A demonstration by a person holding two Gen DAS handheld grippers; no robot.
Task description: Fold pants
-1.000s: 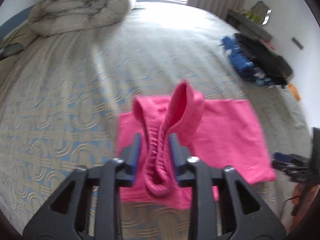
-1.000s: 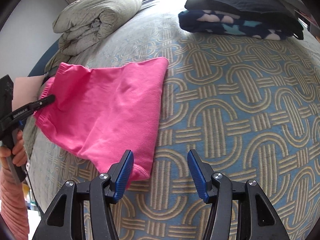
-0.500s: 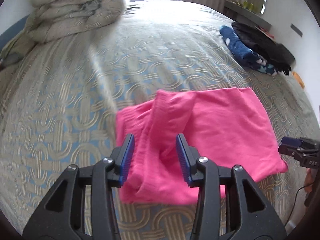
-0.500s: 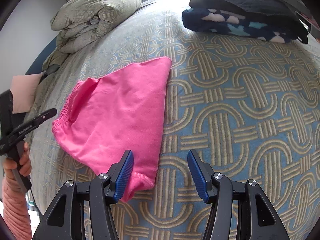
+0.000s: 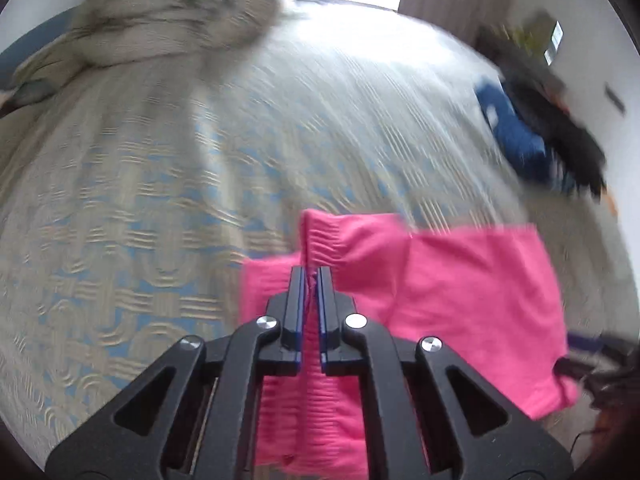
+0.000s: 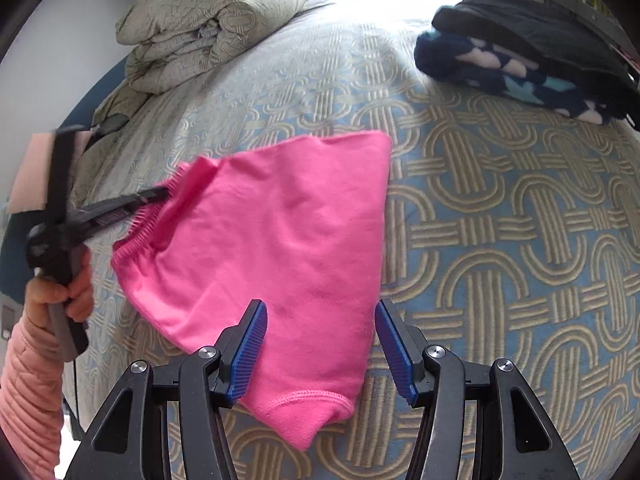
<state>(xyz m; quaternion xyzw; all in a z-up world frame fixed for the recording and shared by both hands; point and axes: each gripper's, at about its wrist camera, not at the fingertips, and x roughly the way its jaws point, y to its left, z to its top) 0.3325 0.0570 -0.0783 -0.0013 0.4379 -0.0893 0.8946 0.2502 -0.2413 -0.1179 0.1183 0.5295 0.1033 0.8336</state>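
Pants (image 6: pixel 280 248), pink, folded, waistband pinched

A: The pants (image 6: pixel 280 248) between the blue-padded jaws?
B: Solid pink. The bedspread (image 6: pixel 500 240) right of them is blue with tan interlaced loops.
A: Beyond the jaws?
B: A navy blanket (image 6: pixel 500 68) with white and aqua patches.

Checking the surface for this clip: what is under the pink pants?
The pink pants lie on a patterned bedspread, which shows all around them. Whatever is directly beneath the fabric is covered. The left gripper pinches the waistband.
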